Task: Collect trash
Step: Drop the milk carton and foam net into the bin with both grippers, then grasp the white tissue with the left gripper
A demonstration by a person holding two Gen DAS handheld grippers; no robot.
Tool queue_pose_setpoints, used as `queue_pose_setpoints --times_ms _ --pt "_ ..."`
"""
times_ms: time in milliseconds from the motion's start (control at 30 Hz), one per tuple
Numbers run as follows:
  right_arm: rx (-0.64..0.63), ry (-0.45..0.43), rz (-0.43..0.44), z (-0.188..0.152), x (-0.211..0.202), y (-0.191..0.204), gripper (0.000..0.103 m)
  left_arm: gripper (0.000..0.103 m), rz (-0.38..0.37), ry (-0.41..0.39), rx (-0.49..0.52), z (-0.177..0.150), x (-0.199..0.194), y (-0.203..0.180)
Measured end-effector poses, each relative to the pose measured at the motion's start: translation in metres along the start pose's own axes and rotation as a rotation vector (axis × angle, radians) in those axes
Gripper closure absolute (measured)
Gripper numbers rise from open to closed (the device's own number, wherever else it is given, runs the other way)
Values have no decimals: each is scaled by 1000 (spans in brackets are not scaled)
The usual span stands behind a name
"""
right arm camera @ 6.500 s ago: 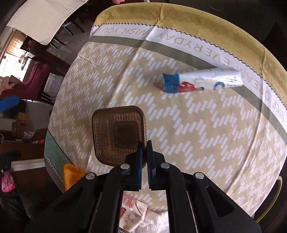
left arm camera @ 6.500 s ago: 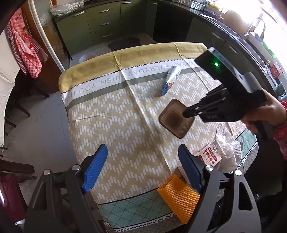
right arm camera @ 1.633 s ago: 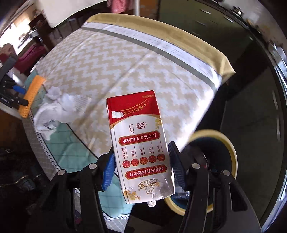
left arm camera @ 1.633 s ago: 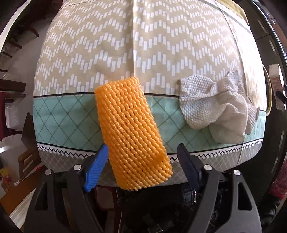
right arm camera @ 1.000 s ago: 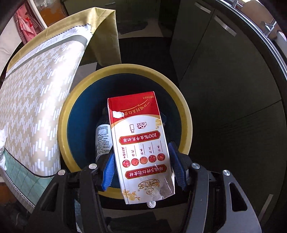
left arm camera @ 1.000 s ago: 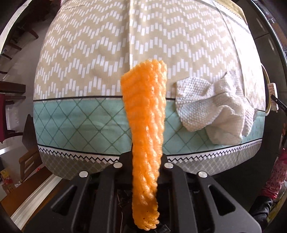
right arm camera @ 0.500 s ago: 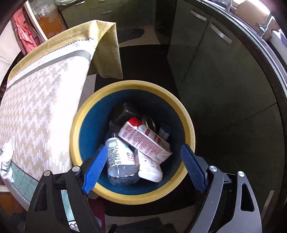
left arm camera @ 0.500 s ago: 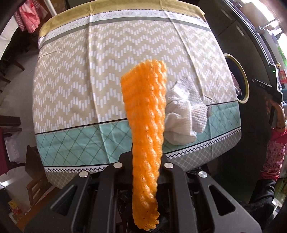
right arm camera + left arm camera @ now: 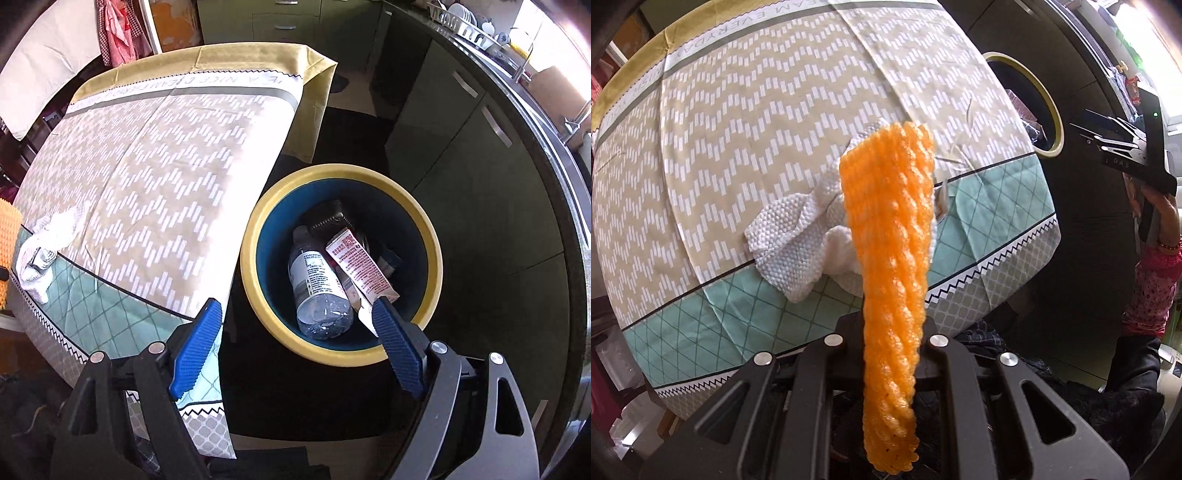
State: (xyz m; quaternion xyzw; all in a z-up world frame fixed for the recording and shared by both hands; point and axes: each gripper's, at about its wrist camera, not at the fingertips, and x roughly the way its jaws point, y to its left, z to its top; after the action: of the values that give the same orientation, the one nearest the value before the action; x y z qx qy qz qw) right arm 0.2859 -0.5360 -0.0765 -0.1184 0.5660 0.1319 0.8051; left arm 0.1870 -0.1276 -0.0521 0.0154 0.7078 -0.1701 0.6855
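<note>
My left gripper (image 9: pixel 888 354) is shut on an orange foam net (image 9: pixel 888 236) and holds it up above the near table edge. Behind it a crumpled white paper towel (image 9: pixel 798 243) lies on the tablecloth (image 9: pixel 738 122). My right gripper (image 9: pixel 295 350) is open and empty above the yellow-rimmed blue bin (image 9: pixel 258 295) beside the table. In the bin lie a red and white milk carton (image 9: pixel 360 267), a clear plastic bottle (image 9: pixel 317 288) and a dark container (image 9: pixel 328 218). The paper towel also shows in the right wrist view (image 9: pixel 44 243), as does the net's edge (image 9: pixel 7 229).
The bin's rim (image 9: pixel 1034 92) shows at the table's right side in the left wrist view, with the right gripper (image 9: pixel 1123 144) beyond it. Dark kitchen cabinets (image 9: pixel 461 129) stand behind the bin. Chairs and red checked cloth (image 9: pixel 118 33) are past the far table edge.
The right gripper opened and dropped the milk carton into the bin, then drew back a little. The left gripper shut on the orange net, lifted it and swung toward the bin side.
</note>
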Motion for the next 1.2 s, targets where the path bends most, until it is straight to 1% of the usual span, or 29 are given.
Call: queue_pose_setpoints --times_ms 100,167,233,333,400,433,500,533,567,600,633,667,733,800,867,900,1000,1067,1200 --pt "34 -15 -18 -3 -9 -9 20 90 13 -53 84 18 -24 -33" --pt "74 -26 -25 -8 -16 -21 20 90 6 -87 168 38 -38 -68" --pt "108 -33 -29 -17 -24 -32 20 90 -7 -107 266 62 -42 -109" --pt "152 -34 -42 -38 -37 -48 20 90 -33 -108 386 107 -28 -173" --pt "178 -30 -56 -55 -46 -56 20 90 -43 -97 448 140 -6 -213" --pt "191 -29 -66 -63 -51 -61 20 90 -46 -101 469 154 5 -230" --pt "217 -25 -80 -82 -60 -70 20 89 -45 -75 498 183 32 -255" --pt "232 -23 -85 -90 -64 -74 20 87 -41 -77 493 196 44 -263" --pt "245 -22 -91 -98 -69 -77 20 78 -37 -68 489 209 57 -270" --pt "256 -21 -97 -106 -74 -80 20 70 -33 -43 492 222 71 -274" --pt "265 -21 -98 -112 -78 -82 20 51 -22 -36 479 231 82 -275" --pt "274 -24 -97 -117 -82 -84 20 41 -9 -40 456 239 89 -273" --pt "278 -30 -93 -123 -88 -85 20 41 -11 -27 445 248 96 -269" --pt "270 -40 -87 -123 -92 -82 20 41 -23 -42 430 247 86 -256" --pt "250 -51 -63 -117 -93 -75 20 41 -40 -46 434 233 67 -241" --pt "238 -57 -48 -114 -94 -72 20 41 -37 -55 439 224 54 -231" --pt "188 -76 -17 -101 -94 -53 20 41 -19 -61 433 186 18 -193" --pt "148 -83 13 -91 -91 -37 20 41 7 -61 412 153 -6 -164" --pt "59 -80 51 -67 -84 -1 20 41 67 -26 385 95 -27 -105"
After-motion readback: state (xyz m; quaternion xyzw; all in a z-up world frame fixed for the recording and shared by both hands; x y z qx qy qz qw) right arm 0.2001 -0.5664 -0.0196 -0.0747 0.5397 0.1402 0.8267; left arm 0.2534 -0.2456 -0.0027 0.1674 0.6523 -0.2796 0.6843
